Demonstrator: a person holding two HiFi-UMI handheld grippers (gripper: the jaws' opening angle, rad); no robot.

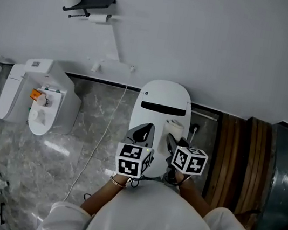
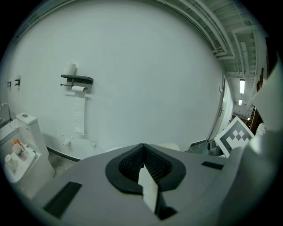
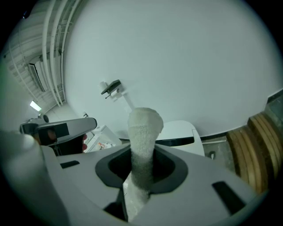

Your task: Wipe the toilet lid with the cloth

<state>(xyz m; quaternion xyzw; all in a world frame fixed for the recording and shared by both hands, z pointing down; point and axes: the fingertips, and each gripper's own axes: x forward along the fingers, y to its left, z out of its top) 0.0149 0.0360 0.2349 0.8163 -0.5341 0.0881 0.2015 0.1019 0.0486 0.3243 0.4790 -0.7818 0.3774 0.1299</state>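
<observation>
One cloth [image 3: 145, 126] stands pinched between the fingers of the right gripper [image 1: 173, 144], its free end poking past their tips, above the toilet lid [image 1: 164, 96] — the left gripper [image 2: 142, 164], alongside, is clamped together, empty.

A toilet room is shown. A closed white toilet [image 1: 163, 106] is set against a plain white wall [image 1: 211, 41], and a second toilet [image 1: 38, 94] is placed well apart to one side. A paper-roll holder [image 1: 94, 4] is fixed to the wall, and the floor [image 1: 92, 114] is laid in grey marble-patterned tile. A loose cable [image 1: 106, 133] is trailed across it and bare pipes [image 2: 208, 26] are seen overhead, so a test or display space is suggested rather than a home.
</observation>
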